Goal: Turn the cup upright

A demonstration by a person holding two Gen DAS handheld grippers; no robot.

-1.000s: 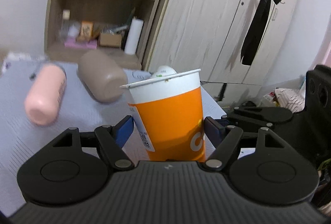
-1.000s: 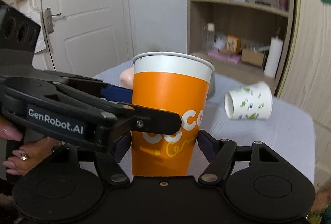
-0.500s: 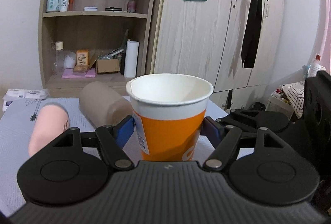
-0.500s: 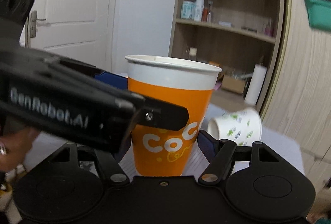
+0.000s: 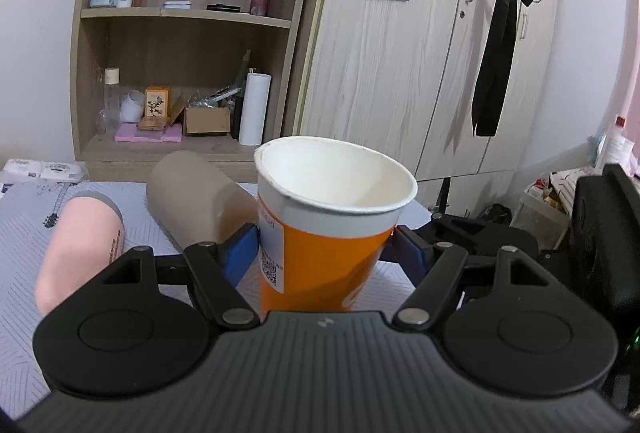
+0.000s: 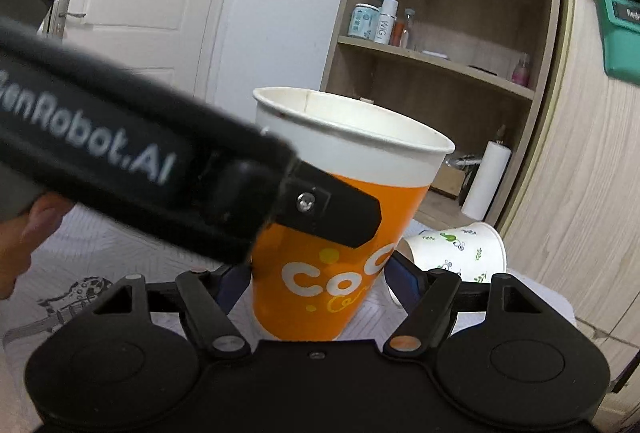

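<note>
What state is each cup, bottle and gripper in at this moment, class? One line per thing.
orange cup: upright, mouth up, between both grippers' fingers.
left gripper: shut on the orange cup.
right gripper: fingers flank the cup; contact unclear.
white leaf-print cup: on its side.
brown bottle: lying down.
pink bottle: lying down.

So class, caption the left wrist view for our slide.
Orange cup upright between the left gripper jaws, brown cup lying behind.

Smooth paper cup (glossy orange print), matt black plastic gripper.
</note>
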